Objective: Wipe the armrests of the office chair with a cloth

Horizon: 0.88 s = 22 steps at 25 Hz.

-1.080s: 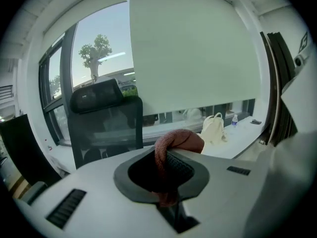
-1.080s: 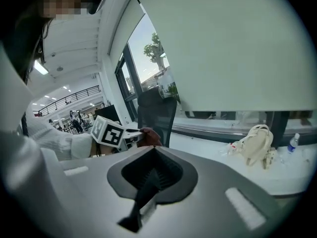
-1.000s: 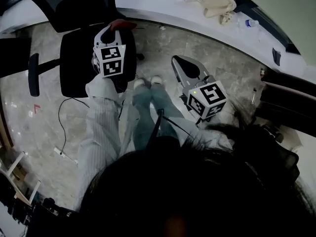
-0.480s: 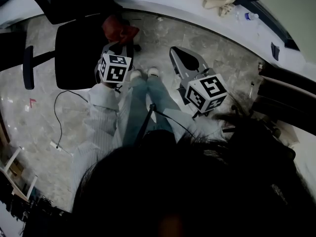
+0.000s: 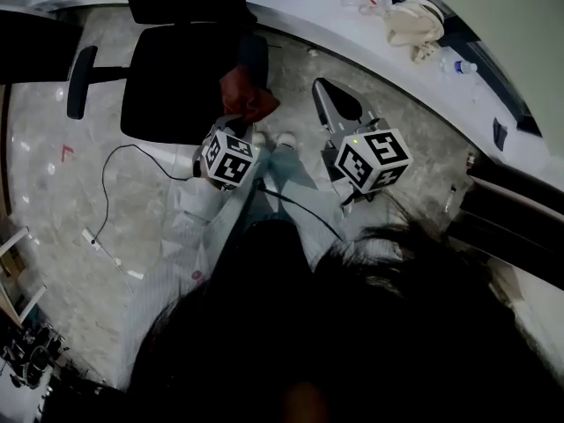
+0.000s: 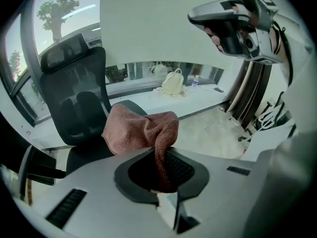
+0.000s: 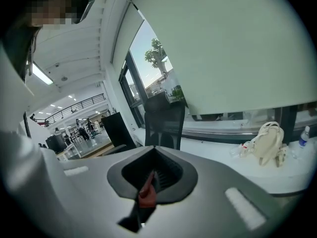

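Note:
A black office chair (image 5: 176, 77) stands on the floor ahead, one armrest (image 5: 80, 82) out at its left and the other armrest (image 5: 256, 58) at its right. My left gripper (image 5: 240, 123) is shut on a red-brown cloth (image 5: 248, 100), which bunches at the near end of the right-hand armrest; contact there is unclear. In the left gripper view the cloth (image 6: 141, 130) hangs out of the closed jaws before the chair's back (image 6: 74, 95). My right gripper (image 5: 328, 93) hovers to the right of the chair, jaws together, holding nothing I can make out. A reddish sliver (image 7: 147, 192) shows in its slit.
A curved white counter (image 5: 300, 20) runs behind the chair, with a cream bag (image 5: 414, 20) and a small bottle (image 5: 464, 66) on it. A thin black cable (image 5: 110, 192) trails over the marble floor at the left. The person's legs and shoes (image 5: 273, 139) are under the grippers.
My left gripper has carried the cloth from the far edge of the seat down to the chair's right side, close to the armrest. The right gripper has hardly shifted.

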Motion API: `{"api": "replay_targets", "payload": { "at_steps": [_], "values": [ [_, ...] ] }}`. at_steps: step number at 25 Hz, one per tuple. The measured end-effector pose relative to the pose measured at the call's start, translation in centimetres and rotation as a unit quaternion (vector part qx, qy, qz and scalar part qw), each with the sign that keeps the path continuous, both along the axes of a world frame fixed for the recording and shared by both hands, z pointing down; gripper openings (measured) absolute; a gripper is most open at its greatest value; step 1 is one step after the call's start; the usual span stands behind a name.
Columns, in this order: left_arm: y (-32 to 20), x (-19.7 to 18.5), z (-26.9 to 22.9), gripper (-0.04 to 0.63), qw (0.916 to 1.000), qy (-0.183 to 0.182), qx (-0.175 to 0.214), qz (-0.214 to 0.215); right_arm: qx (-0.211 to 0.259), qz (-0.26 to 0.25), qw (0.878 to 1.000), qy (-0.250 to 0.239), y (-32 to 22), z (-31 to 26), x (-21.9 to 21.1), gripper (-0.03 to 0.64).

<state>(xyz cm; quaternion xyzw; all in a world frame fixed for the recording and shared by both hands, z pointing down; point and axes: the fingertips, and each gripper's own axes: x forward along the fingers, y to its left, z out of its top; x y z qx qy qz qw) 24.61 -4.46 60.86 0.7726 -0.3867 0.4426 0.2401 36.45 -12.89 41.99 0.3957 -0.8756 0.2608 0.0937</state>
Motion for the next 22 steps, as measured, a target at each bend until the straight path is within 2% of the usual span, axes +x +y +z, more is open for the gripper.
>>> {"api": "replay_targets", "payload": {
  "at_steps": [3,6,13,18,20,22],
  "values": [
    [1.0,0.1,-0.1,0.032,0.9999,0.001,-0.005,0.010,0.003,-0.005,1.000,-0.003,0.1,-0.3,-0.5,0.002],
    [-0.6,-0.4,-0.3,0.032,0.9999,-0.001,0.016,-0.003,-0.003,-0.002,1.000,-0.002,0.2,0.1,-0.3,0.002],
    [-9.1,-1.6,0.5,0.032,0.9987,0.006,0.037,-0.034,-0.035,0.032,0.999,0.008,1.3,2.7,1.9,0.002],
    [-16.1,-0.9,2.0,0.032,0.9971,0.019,0.056,-0.049,-0.055,0.054,0.997,0.020,2.0,5.3,3.1,0.002],
    [-18.0,-0.4,2.1,0.032,0.9972,0.010,0.056,-0.048,-0.059,0.056,0.996,0.030,2.0,6.0,3.2,0.002],
    [-18.7,0.1,2.1,0.032,0.9980,-0.004,0.040,-0.048,-0.057,0.057,0.996,0.035,1.6,6.3,3.3,0.002]
  ]
}}
